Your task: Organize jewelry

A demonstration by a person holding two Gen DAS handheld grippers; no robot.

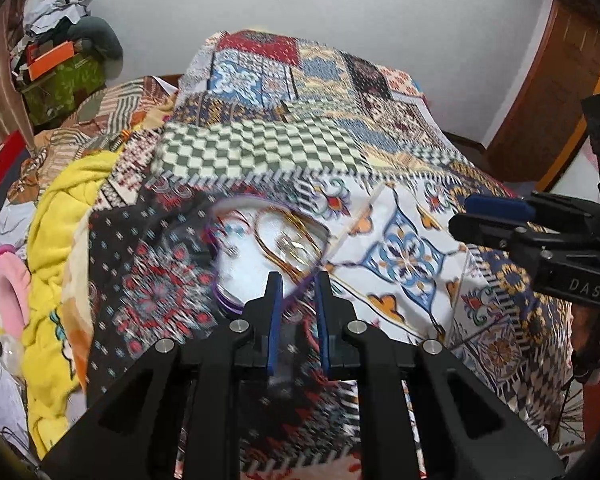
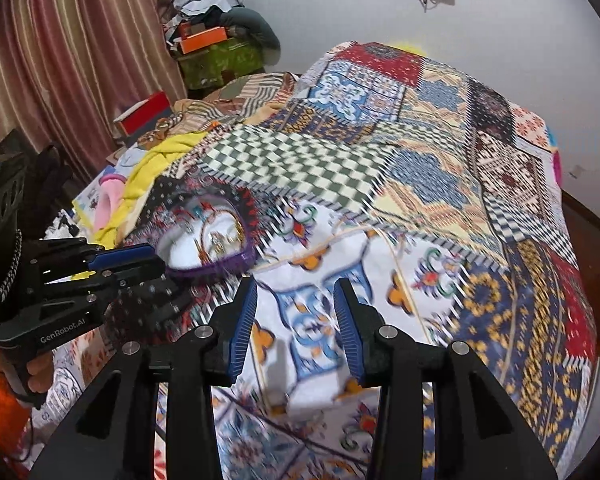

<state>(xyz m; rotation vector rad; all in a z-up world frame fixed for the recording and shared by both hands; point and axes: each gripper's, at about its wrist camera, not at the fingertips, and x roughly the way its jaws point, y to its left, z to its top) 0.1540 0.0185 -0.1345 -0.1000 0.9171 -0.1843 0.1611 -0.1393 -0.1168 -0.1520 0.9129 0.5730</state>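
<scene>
Your left gripper [image 1: 297, 280] sits at 6 o'clock in its own view, its blue pads a narrow gap apart with the near rim of the purple-rimmed jewelry dish [image 1: 268, 248] between or just past their tips; motion blur keeps you from telling whether they grip the rim or only straddle it. The dish lies on the patchwork bedspread [image 1: 300, 140], and inside it gold bangles [image 1: 288, 240] and small pieces rest on a white lining. From the right wrist view the dish [image 2: 208, 240] is at about 10 o'clock. Your right gripper [image 2: 296, 296] hangs over the bedspread at 6 o'clock, jaws wide apart and holding nothing. If the step is steadying or shifting the dish, slow down until the blur clears, seat the rim fully between the pads, and keep the dish level so the bangles do not slide. Bring the right gripper toward 10 o'clock to pick pieces, approaching from above rather than crossing the left gripper.
</scene>
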